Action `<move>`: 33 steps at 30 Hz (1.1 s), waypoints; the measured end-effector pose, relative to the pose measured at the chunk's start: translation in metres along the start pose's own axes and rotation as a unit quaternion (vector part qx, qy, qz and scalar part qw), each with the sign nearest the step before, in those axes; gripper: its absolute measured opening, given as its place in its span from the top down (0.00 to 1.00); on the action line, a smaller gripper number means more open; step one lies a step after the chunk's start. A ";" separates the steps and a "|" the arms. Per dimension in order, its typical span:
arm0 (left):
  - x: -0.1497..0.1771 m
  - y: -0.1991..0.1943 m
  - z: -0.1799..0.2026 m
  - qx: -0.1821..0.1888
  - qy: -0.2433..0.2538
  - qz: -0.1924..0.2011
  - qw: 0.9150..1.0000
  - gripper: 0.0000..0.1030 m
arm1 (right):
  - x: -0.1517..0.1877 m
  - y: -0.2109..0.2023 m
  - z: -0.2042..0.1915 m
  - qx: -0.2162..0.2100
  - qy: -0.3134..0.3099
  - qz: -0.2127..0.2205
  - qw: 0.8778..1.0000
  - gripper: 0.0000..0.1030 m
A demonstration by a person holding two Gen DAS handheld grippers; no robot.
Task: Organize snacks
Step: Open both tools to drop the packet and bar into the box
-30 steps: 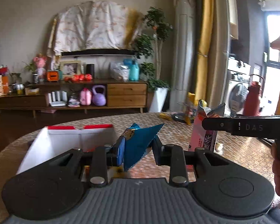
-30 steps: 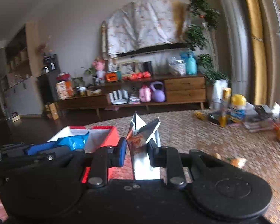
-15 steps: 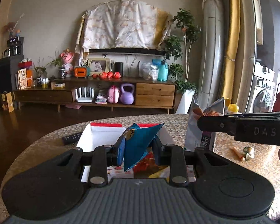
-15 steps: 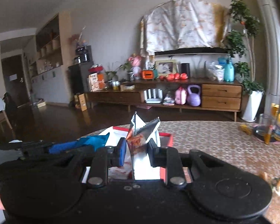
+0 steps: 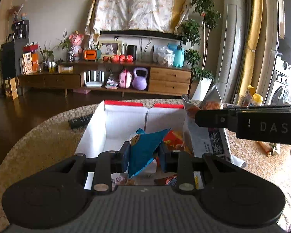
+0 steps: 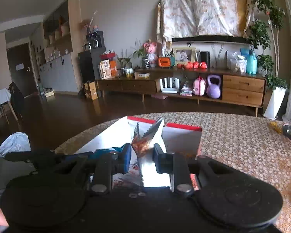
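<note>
My left gripper (image 5: 143,151) is shut on a blue snack packet (image 5: 145,147) and holds it over the open white box with a red rim (image 5: 126,120). Several snack packets (image 5: 174,141) lie inside the box. My right gripper (image 6: 140,153) is shut on a silver snack bag with an orange print (image 6: 145,143) and holds it over the same box (image 6: 182,136). In the left wrist view the right gripper's body (image 5: 252,124) reaches in from the right, with the silver bag (image 5: 203,134) hanging at the box's right wall.
The box stands on a round table with a beige patterned cloth (image 6: 242,141). A black remote (image 5: 80,120) lies left of the box. Small items (image 5: 265,147) lie on the table at the right. A bottle and a cup (image 5: 250,99) stand at the far right.
Both grippers have moved left with their packets, from beside the box to over it. The box's inside with its packets has come into view.
</note>
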State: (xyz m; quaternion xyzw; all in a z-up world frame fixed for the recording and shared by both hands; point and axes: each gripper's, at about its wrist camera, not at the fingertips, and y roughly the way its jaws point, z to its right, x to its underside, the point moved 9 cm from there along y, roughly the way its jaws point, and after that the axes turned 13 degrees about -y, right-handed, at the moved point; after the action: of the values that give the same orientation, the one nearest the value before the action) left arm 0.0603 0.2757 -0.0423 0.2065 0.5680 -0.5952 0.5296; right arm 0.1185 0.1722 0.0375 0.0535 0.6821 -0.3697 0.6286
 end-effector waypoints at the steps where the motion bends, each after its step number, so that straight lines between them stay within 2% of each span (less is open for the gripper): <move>1: 0.002 0.002 -0.002 -0.001 -0.001 -0.002 1.000 0.71 | 0.000 0.002 -0.002 0.000 -0.004 -0.001 1.000 0.78; 11: 0.006 0.010 -0.010 -0.012 -0.001 -0.016 1.000 0.71 | 0.014 0.031 -0.011 -0.006 -0.016 -0.035 0.999 0.78; 18: 0.007 0.012 -0.013 -0.020 0.001 -0.021 1.000 0.68 | 0.023 0.031 -0.006 -0.002 -0.007 -0.049 0.999 0.77; 19: 0.007 0.011 -0.012 -0.019 0.002 -0.021 1.000 0.57 | 0.023 0.030 -0.005 -0.001 -0.004 -0.049 0.999 0.77; 20: 0.006 0.010 -0.011 -0.019 0.002 -0.017 1.000 0.37 | 0.022 0.028 -0.003 0.001 0.000 -0.048 0.999 0.77; 21: 0.004 0.007 -0.010 -0.020 0.001 -0.009 1.000 0.31 | 0.022 0.026 -0.001 0.003 0.002 -0.048 0.999 0.77; 27: -0.002 0.000 0.000 -0.019 0.010 0.002 1.000 0.29 | 0.023 0.006 0.013 0.011 0.016 -0.039 0.999 0.71; 28: -0.003 -0.001 0.002 -0.018 0.010 0.004 1.000 0.29 | 0.024 0.001 0.016 0.013 0.016 -0.038 0.999 0.68; 30: -0.005 -0.004 0.007 -0.017 0.013 0.007 1.000 0.29 | 0.026 -0.007 0.023 0.019 0.024 -0.036 0.999 0.46; 31: -0.005 -0.006 0.010 -0.016 0.015 0.008 1.000 0.29 | 0.027 -0.010 0.027 0.023 0.033 -0.034 0.999 0.15; 32: -0.005 -0.007 0.013 -0.014 0.019 0.009 1.000 0.29 | 0.028 -0.017 0.034 0.028 0.047 -0.024 0.998 0.00; 33: -0.006 -0.009 0.018 -0.012 0.023 0.010 1.000 0.29 | 0.028 -0.026 0.041 0.034 0.060 -0.008 0.998 0.01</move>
State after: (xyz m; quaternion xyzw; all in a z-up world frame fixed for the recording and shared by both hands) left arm 0.0611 0.2599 -0.0284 0.2189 0.5851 -0.5780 0.5250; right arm 0.1325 0.1192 0.0260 0.0911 0.7063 -0.3938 0.5813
